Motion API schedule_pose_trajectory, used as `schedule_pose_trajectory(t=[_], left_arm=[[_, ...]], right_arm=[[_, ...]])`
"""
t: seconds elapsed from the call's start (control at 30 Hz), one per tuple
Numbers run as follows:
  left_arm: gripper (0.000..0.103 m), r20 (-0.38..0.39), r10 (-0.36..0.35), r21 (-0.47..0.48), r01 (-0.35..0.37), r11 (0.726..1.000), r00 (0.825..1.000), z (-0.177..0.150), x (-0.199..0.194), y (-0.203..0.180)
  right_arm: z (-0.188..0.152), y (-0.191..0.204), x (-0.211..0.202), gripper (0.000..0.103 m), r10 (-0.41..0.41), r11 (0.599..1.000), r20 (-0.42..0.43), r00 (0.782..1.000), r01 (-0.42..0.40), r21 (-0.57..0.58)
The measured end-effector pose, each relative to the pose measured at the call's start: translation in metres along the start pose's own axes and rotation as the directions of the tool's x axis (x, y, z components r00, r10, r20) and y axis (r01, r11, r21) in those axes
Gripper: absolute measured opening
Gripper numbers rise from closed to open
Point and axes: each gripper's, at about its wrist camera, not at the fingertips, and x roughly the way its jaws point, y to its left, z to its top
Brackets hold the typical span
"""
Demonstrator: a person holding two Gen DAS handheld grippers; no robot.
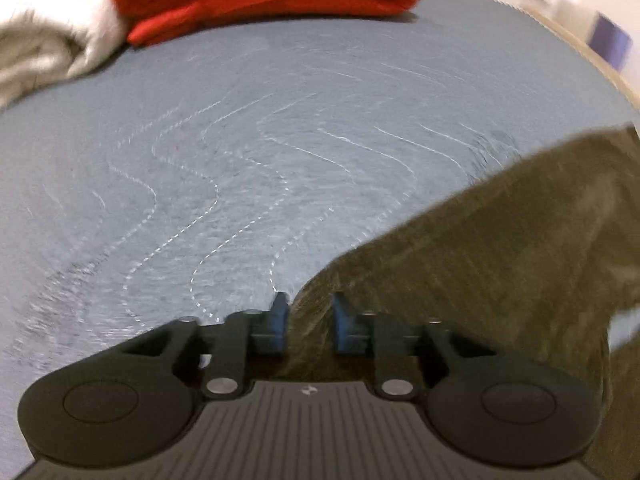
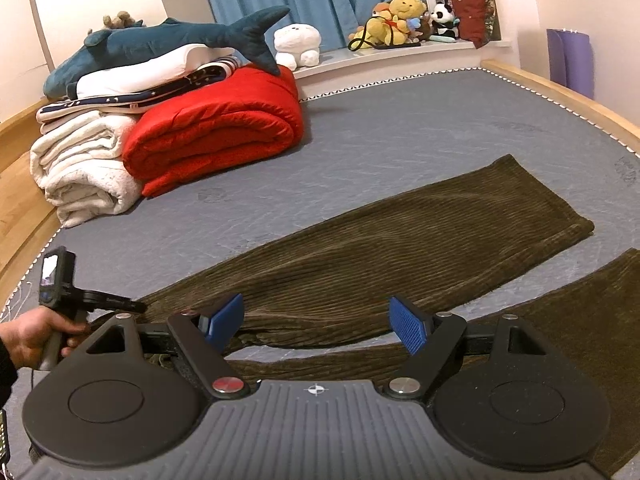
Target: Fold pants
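Olive-brown corduroy pants (image 2: 400, 240) lie flat on the grey-blue mattress (image 2: 400, 128), their two legs spread toward the right. In the left wrist view my left gripper (image 1: 310, 320) has its blue pads (image 1: 276, 320) close together, with a corner of the pants (image 1: 480, 260) pinched between them. The right wrist view shows that same left gripper (image 2: 132, 305), held by a hand (image 2: 28, 332), at the pants' left end. My right gripper (image 2: 316, 324) hovers over the crotch area; its jaws stand wide and nothing is between its pads (image 2: 408, 328).
A folded red quilt (image 2: 216, 128), white blankets (image 2: 80, 176) and a plush shark (image 2: 168, 40) are stacked at the far left of the bed. A wooden bed frame (image 2: 560, 92) rims the mattress. Plush toys (image 2: 400, 16) sit on the sill.
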Motion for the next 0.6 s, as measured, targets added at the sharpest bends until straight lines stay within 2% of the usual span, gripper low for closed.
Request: schedule_pose_trajectory(t=[0.1, 0.27, 0.33, 0.43, 0.5, 0.6], left_arm=[[0.016, 0.079, -0.003, 0.049, -0.001, 0.999, 0.997, -0.009, -0.042, -0.012], [0.011, 0.227, -0.019, 0.134, -0.012, 0.991, 0.974, -0.044, -0.144, -0.052], [0.010, 0.270, -0.024, 0.171, -0.023, 0.985, 0.963, -0.074, -0.190, -0.080], [0.010, 0.299, -0.012, 0.200, -0.050, 0.979, 0.954, -0.128, -0.237, -0.121], [0.010, 0.304, 0.011, 0.191, -0.072, 0.979, 0.952, -0.165, -0.252, -0.145], [0.014, 0.249, 0.059, 0.119, -0.091, 0.989, 0.967, -0.224, -0.243, -0.169]], right_arm=[[0.000, 0.001, -0.001, 0.081, -0.005, 1.000, 0.002, 1.000, 0.005, 0.010], [-0.002, 0.003, -0.006, 0.081, -0.023, 1.000, 0.027, 0.999, 0.023, 0.008], [-0.003, 0.003, -0.009, 0.081, -0.026, 1.000, 0.034, 0.999, 0.025, 0.014], [-0.006, 0.000, -0.012, 0.081, -0.028, 0.999, 0.038, 0.999, 0.026, 0.038], [-0.006, -0.004, -0.014, 0.081, -0.028, 0.998, 0.043, 0.999, 0.025, 0.062], [-0.006, -0.010, -0.016, 0.081, -0.033, 0.995, 0.046, 0.998, 0.029, 0.090]])
